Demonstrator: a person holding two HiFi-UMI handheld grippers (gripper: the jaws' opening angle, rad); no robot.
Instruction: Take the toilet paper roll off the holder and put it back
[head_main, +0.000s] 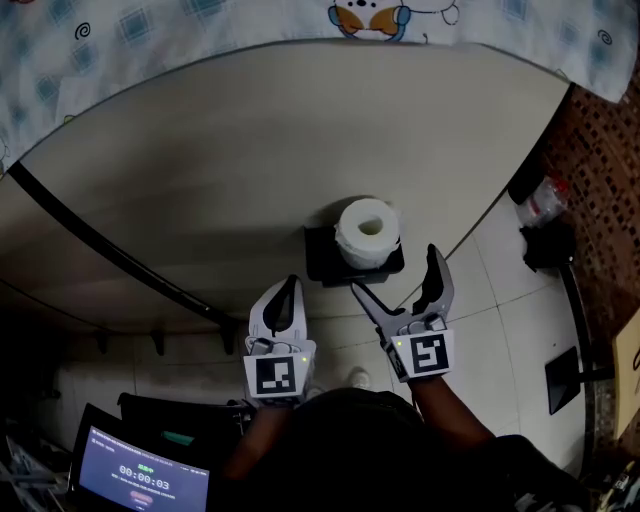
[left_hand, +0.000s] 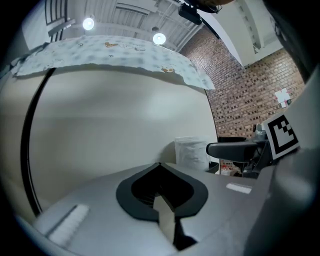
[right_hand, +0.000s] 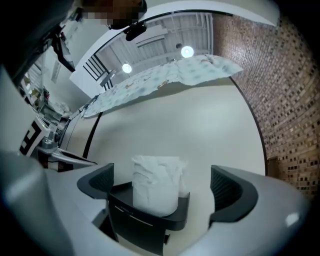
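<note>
A white toilet paper roll (head_main: 367, 231) stands upright on a black wall-mounted holder (head_main: 325, 262). My right gripper (head_main: 397, 273) is open wide just in front of it, jaws not touching the paper. In the right gripper view the roll (right_hand: 156, 184) sits in the holder (right_hand: 145, 220) between and beyond the two dark pads (right_hand: 227, 190). My left gripper (head_main: 287, 295) is shut with nothing in it, to the left of the holder and short of the wall. From the left gripper view (left_hand: 161, 172) the roll (left_hand: 191, 152) shows at the right, beside the right gripper's jaw.
A pale wall (head_main: 250, 140) carries the holder, with a black pipe (head_main: 100, 240) running diagonally across it at left. A patterned cloth (head_main: 120, 30) hangs along the top. A brick wall (head_main: 600, 160) and dark items stand at right; a timer screen (head_main: 140, 480) sits lower left.
</note>
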